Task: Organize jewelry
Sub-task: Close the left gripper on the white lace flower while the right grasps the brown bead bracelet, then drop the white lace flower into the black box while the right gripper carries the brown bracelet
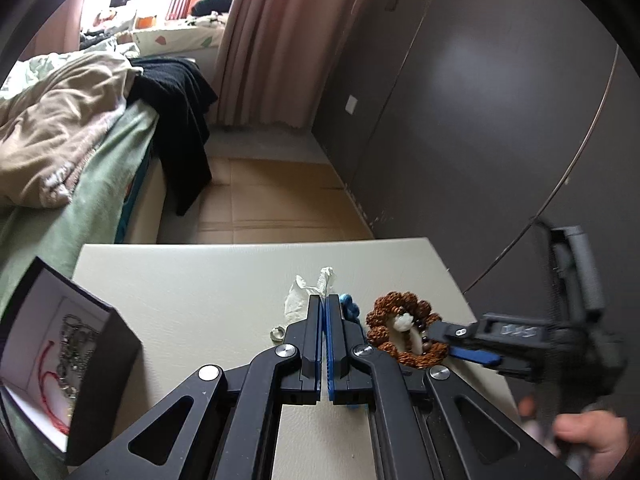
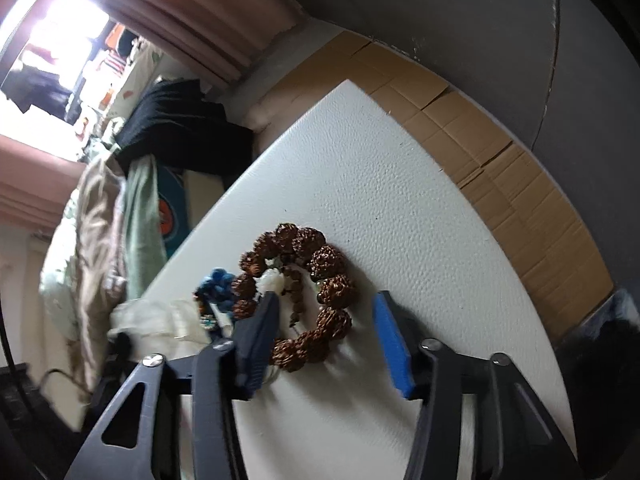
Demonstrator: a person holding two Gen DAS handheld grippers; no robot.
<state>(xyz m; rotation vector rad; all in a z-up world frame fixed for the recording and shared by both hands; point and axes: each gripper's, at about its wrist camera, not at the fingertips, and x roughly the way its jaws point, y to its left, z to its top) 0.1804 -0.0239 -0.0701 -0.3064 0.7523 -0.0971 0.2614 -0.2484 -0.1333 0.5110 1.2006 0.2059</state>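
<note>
The bracelet (image 2: pixel 298 300), a ring of knobbly brown beads with a white charm (image 2: pixel 269 281) and a string of smaller dark beads inside it, lies flat on the pale table (image 2: pixel 400 184), near the edge on the right in my left view. My right tongs (image 2: pixel 324 334) straddle one side of it: one finger sits inside the ring beside the white charm, the other stands outside on bare table, clear of the beads. The pads do not press on anything, so that pair is released, standing partly apart. My right hand (image 1: pixel 596 434) shows at the lower right of the left view (blurred, gripping the handle).

Just beside the bracelet lies a blue beaded piece (image 2: pixel 216 280), touching or nearly touching the brown beads. My left tongs (image 1: pixel 323 320) are clenched, the blue pads pressed together with nothing visible between them; the blue piece peeks out just past their right finger. A crumpled tissue (image 1: pixel 306 294) lies beyond their tips, and a small silver ring (image 1: pixel 276 333) sits on the table just left of them.

At the left edge stands a dark box (image 1: pixel 106 364), tilted open, with a white lining, silver chains (image 1: pixel 74 344) and a red cord (image 1: pixel 50 376) inside. Beyond the table are a bed (image 1: pixel 80 160) with rumpled bedding and a pink curtain (image 1: pixel 280 40).
</note>
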